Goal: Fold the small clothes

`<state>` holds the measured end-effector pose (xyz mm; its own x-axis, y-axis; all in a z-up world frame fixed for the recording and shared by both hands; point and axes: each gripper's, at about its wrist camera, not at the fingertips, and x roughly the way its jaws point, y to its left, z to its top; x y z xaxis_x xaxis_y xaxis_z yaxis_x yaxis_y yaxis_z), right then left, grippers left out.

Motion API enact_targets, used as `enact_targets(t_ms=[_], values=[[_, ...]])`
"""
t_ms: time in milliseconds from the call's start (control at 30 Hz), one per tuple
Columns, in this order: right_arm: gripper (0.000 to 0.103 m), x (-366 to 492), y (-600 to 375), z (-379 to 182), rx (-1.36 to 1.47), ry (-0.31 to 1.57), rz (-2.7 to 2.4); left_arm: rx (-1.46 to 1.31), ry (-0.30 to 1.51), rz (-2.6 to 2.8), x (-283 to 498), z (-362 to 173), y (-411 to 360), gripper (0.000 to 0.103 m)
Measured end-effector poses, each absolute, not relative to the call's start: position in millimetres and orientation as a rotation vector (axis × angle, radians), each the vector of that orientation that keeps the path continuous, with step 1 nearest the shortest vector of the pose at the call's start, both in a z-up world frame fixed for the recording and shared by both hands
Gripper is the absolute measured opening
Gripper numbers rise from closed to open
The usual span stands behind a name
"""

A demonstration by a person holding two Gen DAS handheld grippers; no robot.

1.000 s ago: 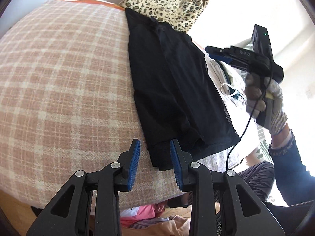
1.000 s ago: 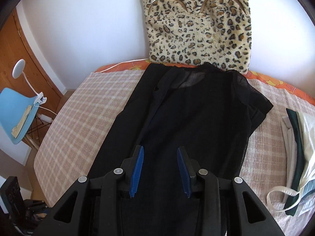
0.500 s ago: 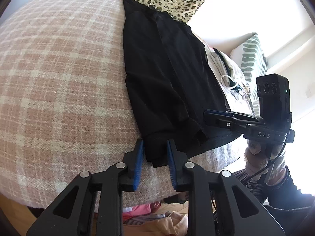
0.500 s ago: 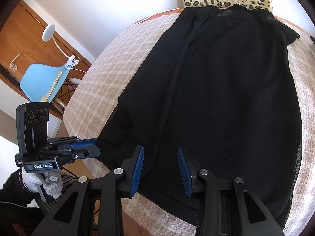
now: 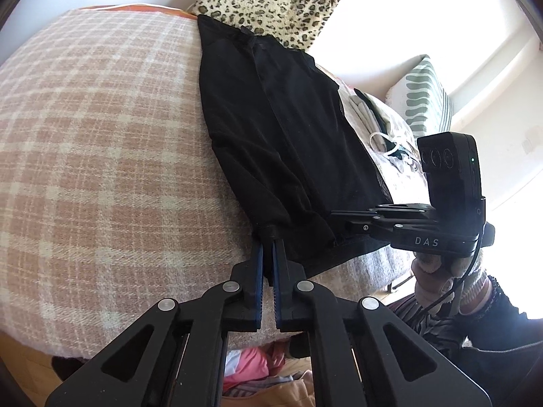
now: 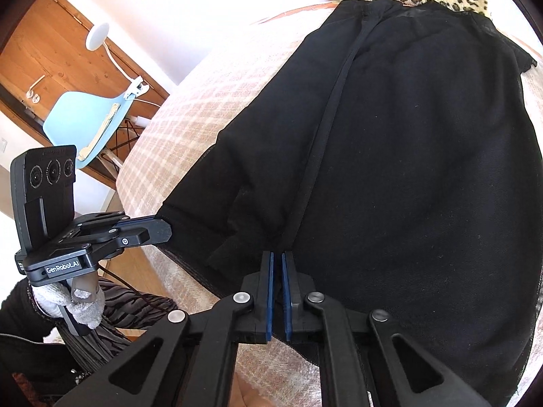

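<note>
1. Left gripper (image 5: pixel 268 247): jaws nearly together, only a thin slit between the blue pads, clamped on the near left corner of the black garment (image 5: pixel 271 129). Fabric bunches right at the fingertips.
2. Right gripper (image 6: pixel 277 261): same state, pads almost touching, pinching the garment's near hem further to the right, where a raised seam runs down to the edge.
3. Garment lies flat on the plaid bedspread (image 5: pixel 101 152), long axis running away from both grippers; far end reaches the leopard-print cushion (image 5: pixel 271 0) at the wall.
4. Left view only: pile of light clothes (image 5: pixel 383 129) just beside the garment's right edge, a green-striped pillow (image 5: pixel 424 101) behind it, pink cloth (image 5: pixel 247 366) on the floor below the bed edge. Right gripper visible side-on here, fingertips buried in the hem, gloved hand (image 5: pixel 441 271) under it.
5. Right view only: blue chair (image 6: pixel 91 118) with a clip-on white lamp (image 6: pixel 98 34) and a wooden door (image 6: pixel 51 51) off the bed's left side. Left gripper seen side-on, tips at the garment corner, held by a gloved hand (image 6: pixel 78 305).
6. Both grips sit on the near hem, left at the corner, right further inboard; the rest of the garment rests on the bedspread.
</note>
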<state>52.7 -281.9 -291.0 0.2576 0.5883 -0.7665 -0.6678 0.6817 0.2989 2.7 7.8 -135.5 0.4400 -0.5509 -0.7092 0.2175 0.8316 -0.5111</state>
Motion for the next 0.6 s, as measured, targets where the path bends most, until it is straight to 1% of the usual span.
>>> enact_targets(t_ms=[167,333,433,533,567,600], values=[[0.001,52,-293,-290,-0.063,0.988,0.865,-0.378,1.05,-0.475,-2,-150,14,0.003],[0.001,49,-289,-291,-0.092,0.992,0.873,-0.359,1.072,-0.48,-4,-154,15,0.003],[0.002,43,-279,-289,-0.176,0.973,0.881,-0.325,1.073,-0.455,-4,-152,12,0.005],[0.011,38,-278,-287,-0.212,0.961,0.877,-0.311,1.075,-0.417,-7,-150,13,0.006],[0.023,38,-280,-286,-0.209,0.962,0.881,-0.313,1.071,-0.405,-9,-149,14,0.008],[0.031,38,-283,-283,-0.194,0.957,0.886,-0.31,1.064,-0.391,-12,-147,15,0.012]])
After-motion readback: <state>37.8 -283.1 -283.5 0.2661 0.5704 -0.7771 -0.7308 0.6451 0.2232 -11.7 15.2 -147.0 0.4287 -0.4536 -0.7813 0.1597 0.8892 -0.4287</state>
